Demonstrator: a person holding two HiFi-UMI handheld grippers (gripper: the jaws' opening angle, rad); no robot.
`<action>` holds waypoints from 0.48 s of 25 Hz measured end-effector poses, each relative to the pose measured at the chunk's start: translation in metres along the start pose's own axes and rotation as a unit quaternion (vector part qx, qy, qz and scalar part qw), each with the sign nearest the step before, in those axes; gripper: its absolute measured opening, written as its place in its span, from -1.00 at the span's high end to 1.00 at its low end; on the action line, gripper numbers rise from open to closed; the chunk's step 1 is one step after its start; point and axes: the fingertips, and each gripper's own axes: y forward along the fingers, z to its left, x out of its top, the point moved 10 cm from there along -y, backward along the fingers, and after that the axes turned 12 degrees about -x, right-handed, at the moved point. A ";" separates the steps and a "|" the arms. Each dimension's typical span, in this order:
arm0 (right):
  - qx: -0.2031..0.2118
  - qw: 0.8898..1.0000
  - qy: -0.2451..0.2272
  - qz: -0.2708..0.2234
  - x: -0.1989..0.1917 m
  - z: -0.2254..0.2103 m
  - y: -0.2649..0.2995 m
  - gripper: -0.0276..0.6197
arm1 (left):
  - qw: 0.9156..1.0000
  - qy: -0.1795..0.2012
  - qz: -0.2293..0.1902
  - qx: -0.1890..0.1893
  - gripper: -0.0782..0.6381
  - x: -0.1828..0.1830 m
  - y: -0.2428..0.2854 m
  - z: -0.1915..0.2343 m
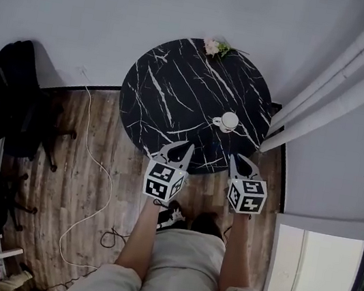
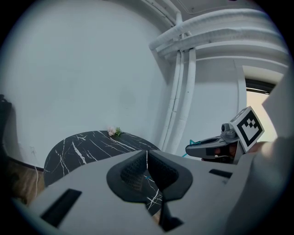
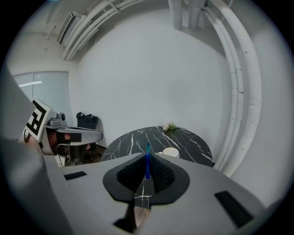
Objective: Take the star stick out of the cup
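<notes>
A thin blue star stick (image 3: 147, 158) stands upright between the pads of my right gripper (image 3: 147, 164), which is shut on it. Its teal star tip (image 2: 190, 142) pokes out past the right gripper (image 2: 209, 148) in the left gripper view. The white cup (image 1: 228, 121) sits on the right side of the round black marble table (image 1: 177, 92), beyond the right gripper (image 1: 240, 163) and apart from the stick. My left gripper (image 1: 179, 152) hovers at the table's near edge, shut with nothing between its jaws (image 2: 147, 158).
A small pink flower sprig (image 1: 216, 47) lies at the table's far edge. White curtains (image 1: 344, 85) hang to the right. Black office chairs (image 1: 10, 99) and a white cable (image 1: 96, 182) are on the wooden floor at the left.
</notes>
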 end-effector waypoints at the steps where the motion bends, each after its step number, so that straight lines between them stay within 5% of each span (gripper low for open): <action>1: 0.001 1.000 -0.001 0.001 -0.001 0.001 0.000 0.77 | 1.000 0.000 0.001 0.000 0.72 0.000 0.000 0.000; 12: 0.003 1.000 -0.002 0.000 0.002 0.003 0.005 0.77 | 1.000 -0.002 -0.003 0.004 0.72 -0.001 0.000 0.006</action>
